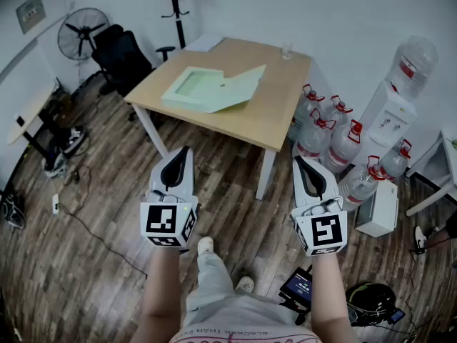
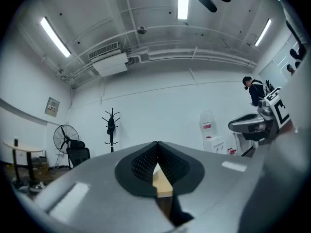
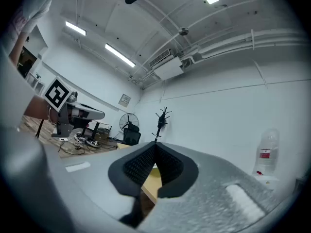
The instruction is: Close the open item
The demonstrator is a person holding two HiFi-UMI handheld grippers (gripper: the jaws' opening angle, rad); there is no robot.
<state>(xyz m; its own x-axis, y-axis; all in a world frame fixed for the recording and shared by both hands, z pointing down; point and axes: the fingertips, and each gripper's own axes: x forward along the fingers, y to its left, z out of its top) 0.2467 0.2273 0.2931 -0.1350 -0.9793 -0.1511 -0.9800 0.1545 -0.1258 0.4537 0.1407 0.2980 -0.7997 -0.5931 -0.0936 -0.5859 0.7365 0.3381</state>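
left hand-held gripper (image 1: 186,151) jaws together at tips, nothing between them. right hand-held gripper (image 1: 299,161) same, jaws together and empty. both held low over wooden floor (image 1: 107,249), well apart from bench (image 1: 282,109). pale green folder (image 1: 207,89) lies open on bench, cover spread to right side. water bottles (image 1: 330,138) stand on floor beside bench.

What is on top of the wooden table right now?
A pale green case lying open, a clear glass near the far edge, and a white sheet at the far corner. Whatever lies beneath the open case is covered.
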